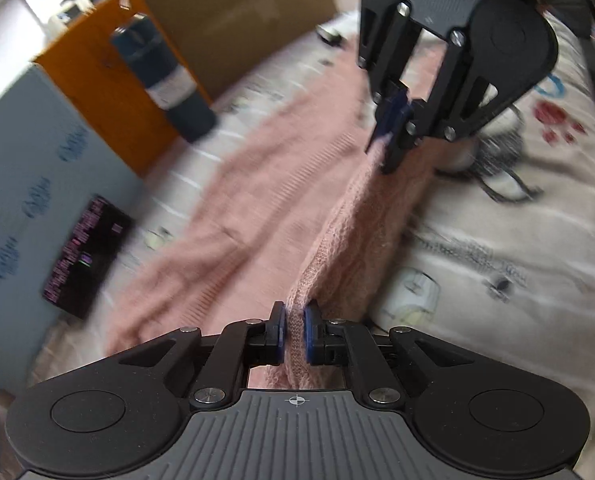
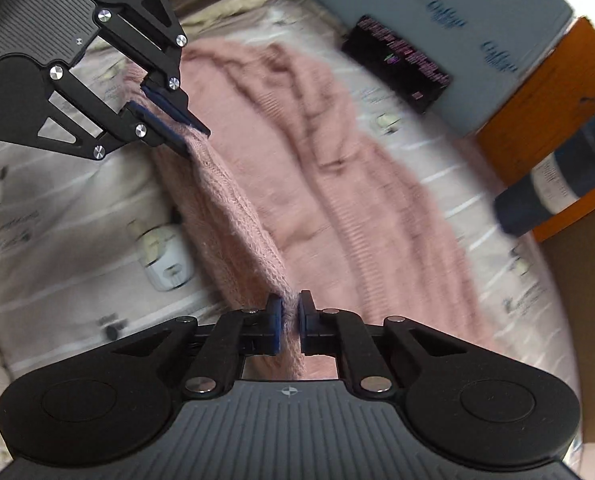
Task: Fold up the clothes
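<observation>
1. Left wrist view: the left gripper [image 1: 294, 330] is pinching a raised edge of one pink knitted sweater [image 1: 257, 216] between its narrow blue pads. The wool is looking soft and fuzzy, with ribbed stripes.
2. Far in the same view, the right gripper [image 1: 393, 128] is clamping the same raised edge, its jaws closed on the wool. The rest of the sweater is lying on a white printed bedsheet [image 1: 497, 220].
3. On the left are standing one orange box [image 1: 97, 92], one dark blue cylindrical bottle [image 1: 169, 80] and one grey-blue box [image 1: 25, 184] with blurred writing that I cannot read.
4. Right wrist view: the right gripper [image 2: 290, 318] is holding the sweater [image 2: 337, 184] edge, its jaws nearly together.
5. Far left, the left gripper [image 2: 177, 124] is gripping the other end of the stretched edge. The label on the black packet [image 2: 397, 64] is too blurred to read.
</observation>
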The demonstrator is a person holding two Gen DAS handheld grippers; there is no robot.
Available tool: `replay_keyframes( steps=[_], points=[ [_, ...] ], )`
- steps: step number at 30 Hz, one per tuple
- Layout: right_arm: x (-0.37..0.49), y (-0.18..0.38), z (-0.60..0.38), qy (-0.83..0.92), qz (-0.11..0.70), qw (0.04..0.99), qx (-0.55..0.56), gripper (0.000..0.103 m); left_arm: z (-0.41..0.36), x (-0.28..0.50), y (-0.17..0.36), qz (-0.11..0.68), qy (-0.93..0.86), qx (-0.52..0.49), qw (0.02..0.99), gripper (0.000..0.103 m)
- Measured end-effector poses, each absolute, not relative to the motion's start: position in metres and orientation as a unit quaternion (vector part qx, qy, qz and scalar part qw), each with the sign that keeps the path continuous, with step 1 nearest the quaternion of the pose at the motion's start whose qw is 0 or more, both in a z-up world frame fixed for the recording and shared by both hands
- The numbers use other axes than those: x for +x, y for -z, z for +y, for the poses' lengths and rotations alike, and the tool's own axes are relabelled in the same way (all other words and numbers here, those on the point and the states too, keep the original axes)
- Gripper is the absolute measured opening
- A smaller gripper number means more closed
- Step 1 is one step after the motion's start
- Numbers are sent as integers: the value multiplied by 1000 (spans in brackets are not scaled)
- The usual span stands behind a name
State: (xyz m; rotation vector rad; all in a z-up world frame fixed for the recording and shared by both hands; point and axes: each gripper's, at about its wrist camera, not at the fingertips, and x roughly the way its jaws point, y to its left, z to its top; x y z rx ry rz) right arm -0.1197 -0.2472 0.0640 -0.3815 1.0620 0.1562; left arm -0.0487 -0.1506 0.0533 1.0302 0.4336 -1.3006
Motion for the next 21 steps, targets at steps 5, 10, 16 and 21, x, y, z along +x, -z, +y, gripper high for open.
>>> replay_keyframes(
  steps=[5, 10, 16, 21],
  points=[
    [-93, -70, -275, -54, 487, 850, -195, 7, -177, -22, -66, 170, 563, 446, 675, 7],
    [-63, -65, -299, -39, 478, 855, -199, 7, -202, 7, -66, 173, 551, 432, 692, 7],
    [-34, -56, -313, -15, 466, 861, -203, 7, -219, 33, -62, 182, 532, 425, 709, 7],
    [-24, -45, -322, 11, 457, 870, -184, 9, -235, 51, -48, 209, 523, 421, 711, 14]
  ],
)
